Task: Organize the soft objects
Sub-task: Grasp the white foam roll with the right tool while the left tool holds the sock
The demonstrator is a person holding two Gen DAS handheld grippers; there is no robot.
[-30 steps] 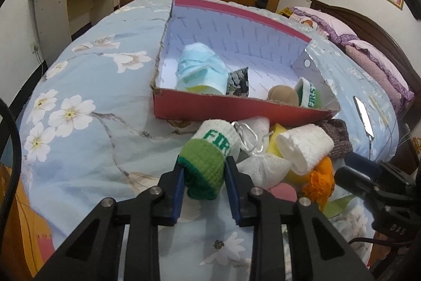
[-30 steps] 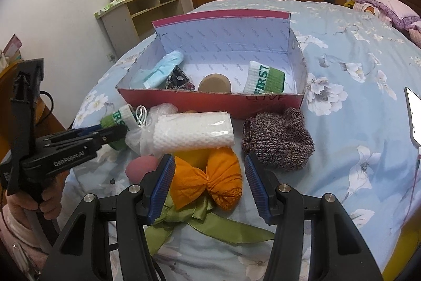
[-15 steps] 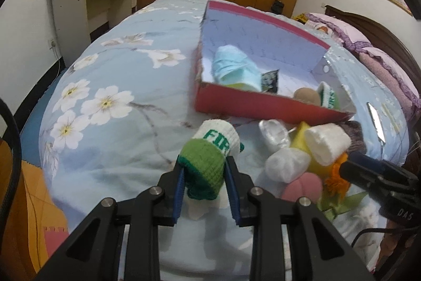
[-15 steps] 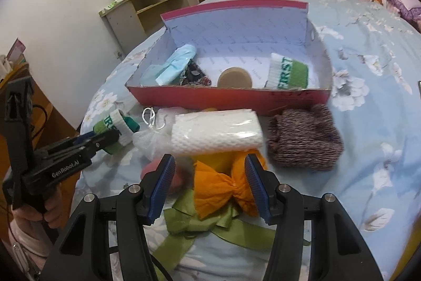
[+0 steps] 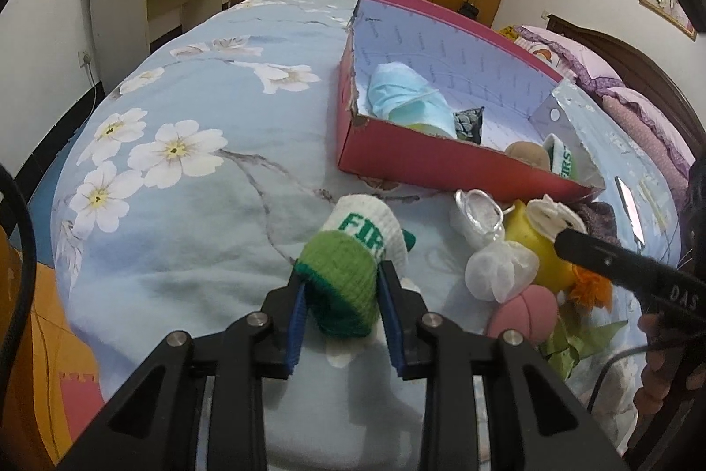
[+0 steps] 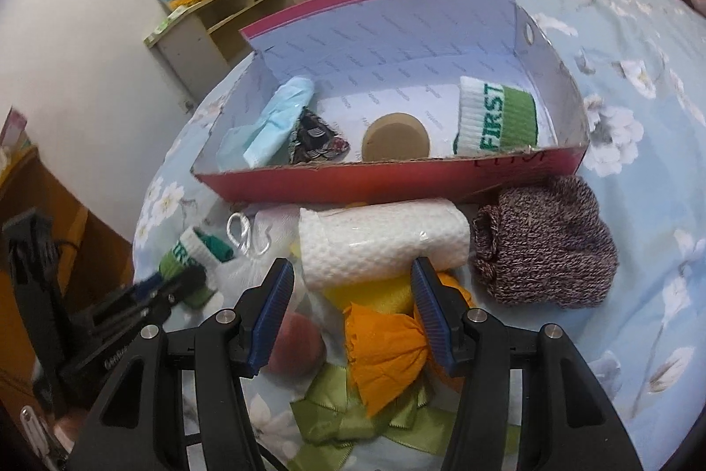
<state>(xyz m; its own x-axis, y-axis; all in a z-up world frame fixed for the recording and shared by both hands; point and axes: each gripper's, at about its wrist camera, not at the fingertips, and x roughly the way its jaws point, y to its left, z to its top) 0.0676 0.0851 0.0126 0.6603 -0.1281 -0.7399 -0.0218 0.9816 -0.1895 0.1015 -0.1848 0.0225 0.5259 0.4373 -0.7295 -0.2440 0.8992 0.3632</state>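
Sock [image 5: 348, 276] pinched in left gripper [image 5: 342, 323], toe hidden; right gripper [image 6: 353, 312] spread, empty.

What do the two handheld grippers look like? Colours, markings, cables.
Both are black plastic linkages with silver bolt heads and blue ribbed pads on the fingers. The left gripper has white lettering on its body, seen from the right wrist view, partly blurred. The right gripper shows "DAS" on its side and a black cable trailing below. A bare hand holds each.

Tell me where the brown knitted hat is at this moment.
In the right wrist view the brown knitted hat lies on the bed, right of the white paper towel roll, just before the red box.
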